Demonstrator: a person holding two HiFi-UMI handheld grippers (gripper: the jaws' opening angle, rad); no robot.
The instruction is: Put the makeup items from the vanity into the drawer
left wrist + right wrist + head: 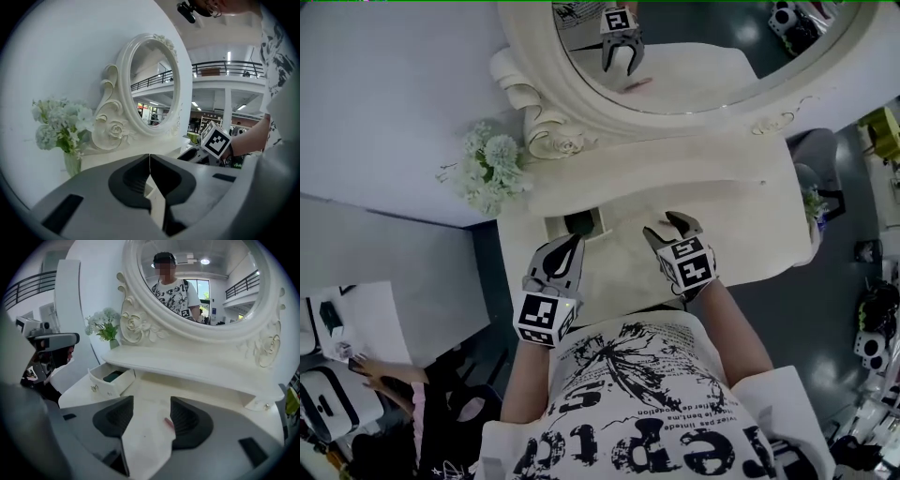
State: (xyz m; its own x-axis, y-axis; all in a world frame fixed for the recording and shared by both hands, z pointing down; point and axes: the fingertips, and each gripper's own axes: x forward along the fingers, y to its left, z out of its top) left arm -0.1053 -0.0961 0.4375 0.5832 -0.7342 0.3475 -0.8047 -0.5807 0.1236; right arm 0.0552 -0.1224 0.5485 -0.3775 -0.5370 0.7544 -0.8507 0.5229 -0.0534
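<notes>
A small pink makeup item (168, 423) lies on the white vanity top (150, 394), close to the inner edge of my right gripper's right-hand jaw, and neither pad presses on it. My right gripper (151, 420) is open; in the head view (671, 226) it hovers over the vanity's middle. To its left, the small drawer (105, 386) stands pulled out with a dark green item (112, 376) inside. My left gripper (570, 244) sits just in front of that drawer (551, 228), jaws shut tip to tip (149, 176) with nothing between them.
A large oval mirror (694, 47) with a carved frame rises behind a raised shelf (675, 183). A vase of pale flowers (492, 169) stands at the shelf's left end. Another person's hand (380, 370) is at a side table, lower left.
</notes>
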